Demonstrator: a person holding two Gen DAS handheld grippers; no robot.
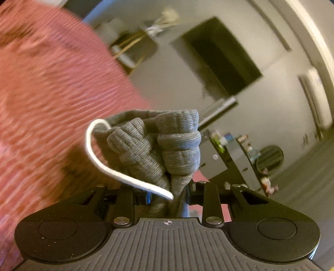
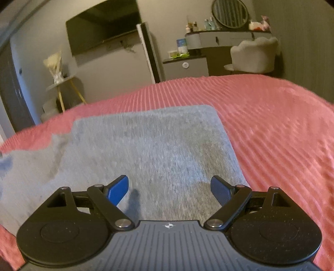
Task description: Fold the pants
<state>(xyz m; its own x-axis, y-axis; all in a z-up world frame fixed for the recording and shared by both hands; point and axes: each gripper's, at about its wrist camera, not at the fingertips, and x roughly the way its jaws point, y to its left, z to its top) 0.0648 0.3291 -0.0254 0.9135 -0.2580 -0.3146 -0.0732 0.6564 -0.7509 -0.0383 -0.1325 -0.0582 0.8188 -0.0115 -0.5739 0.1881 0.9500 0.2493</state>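
The pants are grey ribbed knit. In the left wrist view my left gripper (image 1: 170, 198) is shut on a bunched part of the pants (image 1: 167, 143), the gathered waistband, with a white drawstring (image 1: 104, 164) looping out to the left; the bunch is lifted above the bed. In the right wrist view my right gripper (image 2: 169, 187) is open, its blue pads (image 2: 118, 190) spread just above the flat grey pants (image 2: 150, 150) lying on the pink bedspread (image 2: 271, 129). The pants' far edge is straight; more grey cloth spreads to the left.
The ribbed pink bedspread (image 1: 52, 93) covers the bed. Beyond it are a wall TV (image 2: 104, 27), a small gold-legged side table (image 2: 62, 85), a dresser with bottles and a round mirror (image 2: 229, 12), and a white chair (image 2: 254, 56).
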